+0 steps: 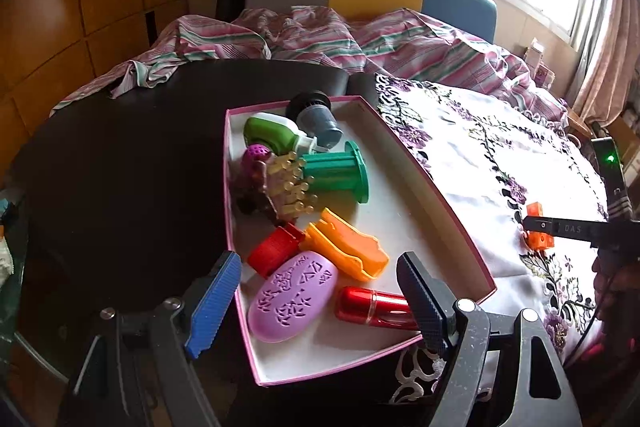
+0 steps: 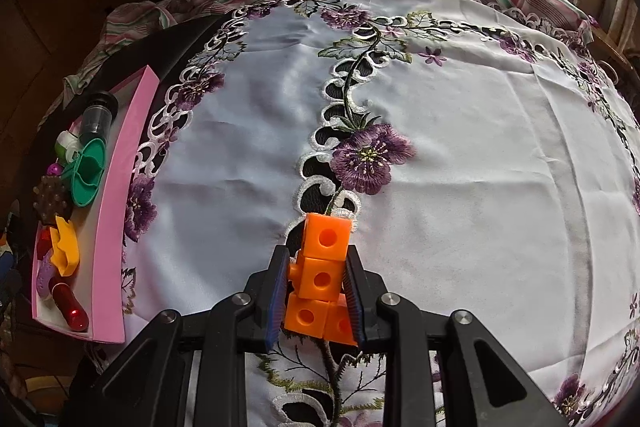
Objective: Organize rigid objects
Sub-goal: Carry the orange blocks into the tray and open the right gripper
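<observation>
Fingers [image 2: 354, 291] pinching orange cubes [image 2: 320, 279], floral tablecloth [image 2: 460, 187]

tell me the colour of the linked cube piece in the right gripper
Orange, clearest in the right wrist view: linked cube piece in the right gripper.

The red metallic cylinder [image 1: 370, 309] in the pink-rimmed cardboard box [image 1: 436, 203] has its right end hidden behind a pad of the left tongs [image 1: 320, 301]. The right tongs [image 2: 316, 295] cover the sides of the orange plastic block cluster [image 2: 322, 277]. The bench edge is cut off below.
</observation>
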Available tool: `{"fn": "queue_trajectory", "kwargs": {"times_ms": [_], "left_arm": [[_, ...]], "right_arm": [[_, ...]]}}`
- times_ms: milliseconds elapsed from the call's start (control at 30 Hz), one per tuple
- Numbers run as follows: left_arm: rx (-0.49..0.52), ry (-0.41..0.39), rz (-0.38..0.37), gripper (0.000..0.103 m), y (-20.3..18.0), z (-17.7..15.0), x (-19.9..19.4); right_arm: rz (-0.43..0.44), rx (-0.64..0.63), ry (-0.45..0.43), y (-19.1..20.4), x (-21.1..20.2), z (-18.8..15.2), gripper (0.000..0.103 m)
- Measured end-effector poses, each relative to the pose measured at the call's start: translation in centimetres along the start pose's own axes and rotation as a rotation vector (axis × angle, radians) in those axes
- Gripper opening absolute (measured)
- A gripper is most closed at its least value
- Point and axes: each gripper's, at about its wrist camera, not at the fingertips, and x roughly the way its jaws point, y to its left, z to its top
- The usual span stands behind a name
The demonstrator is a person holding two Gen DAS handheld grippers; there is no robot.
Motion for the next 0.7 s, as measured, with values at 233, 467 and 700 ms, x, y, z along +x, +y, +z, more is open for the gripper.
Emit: {"fn": "queue_trajectory", "kwargs": {"times_ms": [233,467,700], "left_arm": [[-0.016,-0.010,0.008,0.081,0.6,0.0,-0.3],[-0.034,-0.018,0.026,0.081,1.4,-0.2,-0.7],[-0.059,-0.017,0.038,0.081,2.5,-0.4,-0.7]], "right_arm": [[0.081,-0.013,-0.045,2.9,-2.0,0.7,0.026],[0.206,-0.146,-0.084,9.9,-4.3,1.4,0.026],[0.310,-0.271,-0.044,16.3,-4.4,1.9,0.026]]}}
